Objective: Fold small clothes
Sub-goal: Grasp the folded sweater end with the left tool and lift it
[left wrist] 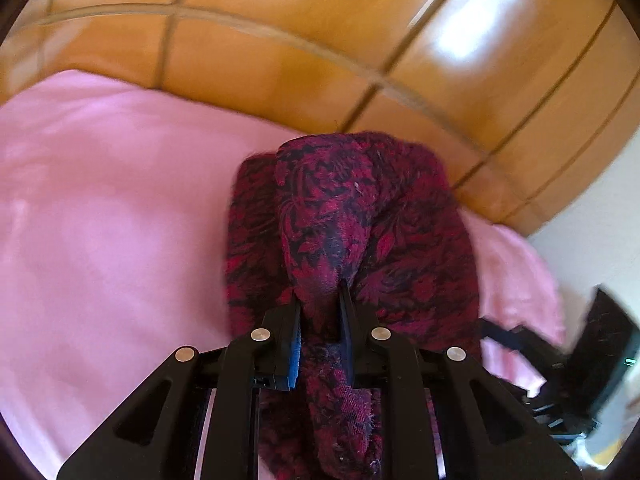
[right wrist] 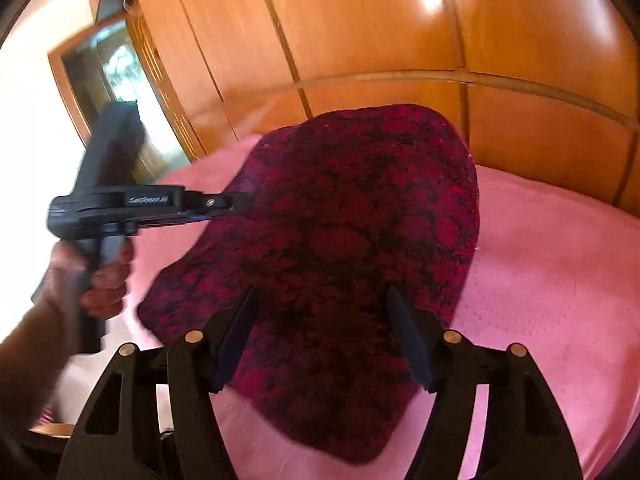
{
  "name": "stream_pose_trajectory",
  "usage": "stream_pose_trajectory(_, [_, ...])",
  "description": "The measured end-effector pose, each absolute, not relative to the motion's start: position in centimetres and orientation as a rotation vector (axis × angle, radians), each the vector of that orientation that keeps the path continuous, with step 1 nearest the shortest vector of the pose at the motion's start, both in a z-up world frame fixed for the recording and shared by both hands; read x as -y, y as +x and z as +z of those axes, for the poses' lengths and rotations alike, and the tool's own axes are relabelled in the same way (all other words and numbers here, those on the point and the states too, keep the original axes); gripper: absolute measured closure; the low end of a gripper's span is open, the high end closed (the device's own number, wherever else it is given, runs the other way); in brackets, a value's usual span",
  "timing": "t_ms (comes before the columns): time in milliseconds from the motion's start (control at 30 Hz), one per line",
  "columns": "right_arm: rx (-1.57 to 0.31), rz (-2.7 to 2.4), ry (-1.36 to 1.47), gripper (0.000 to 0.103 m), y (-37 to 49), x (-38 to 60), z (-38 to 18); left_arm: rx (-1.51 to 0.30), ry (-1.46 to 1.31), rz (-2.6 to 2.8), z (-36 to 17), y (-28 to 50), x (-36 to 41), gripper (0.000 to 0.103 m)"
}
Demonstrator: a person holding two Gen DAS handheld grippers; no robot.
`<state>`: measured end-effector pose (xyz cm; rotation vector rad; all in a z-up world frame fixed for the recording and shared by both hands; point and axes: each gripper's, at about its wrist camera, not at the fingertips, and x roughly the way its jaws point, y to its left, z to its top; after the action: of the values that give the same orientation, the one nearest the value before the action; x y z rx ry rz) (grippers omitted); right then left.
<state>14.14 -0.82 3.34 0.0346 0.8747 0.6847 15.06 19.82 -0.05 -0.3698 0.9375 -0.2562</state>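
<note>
Garment (left wrist: 352, 220) pinched by left gripper (left wrist: 320, 312); right gripper (right wrist: 320, 320) held open.
Fold is best laid flat on bed (right wrist: 540, 260).

Left wrist: close above red patterned cloth (left wrist: 352, 216), facing wooden headboard (left wrist: 280, 60).
Right wrist: likewise, slightly farther back.
Shared: cloth, headboard.

The dark red garment (right wrist: 340, 248) with black leaf pattern lies crumpled on the pink bed sheet (right wrist: 560, 280), one fold pinched in the left gripper (left wrist: 320, 308), the rest spread below the right gripper (right wrist: 320, 312).
</note>
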Motion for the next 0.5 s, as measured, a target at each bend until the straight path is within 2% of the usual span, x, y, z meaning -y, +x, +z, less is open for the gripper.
stream_pose_trajectory(100, [-0.844,0.627,-0.055,0.035,14.3,-1.6,2.0,-0.958,-0.372,-0.187,-1.9,14.7,-20.0,0.088])
stream_pose_trajectory(200, [-0.855,0.599,-0.037,0.035,15.0,-1.3,1.4,-0.917,-0.331,-0.148,-1.4,14.1,-18.9,0.087])
stream_pose_trajectory(500, [-0.915,0.672,0.096,0.033,17.6,0.5,5.4,-0.844,-0.275,-0.079,-1.2,12.2,-17.6,0.087])
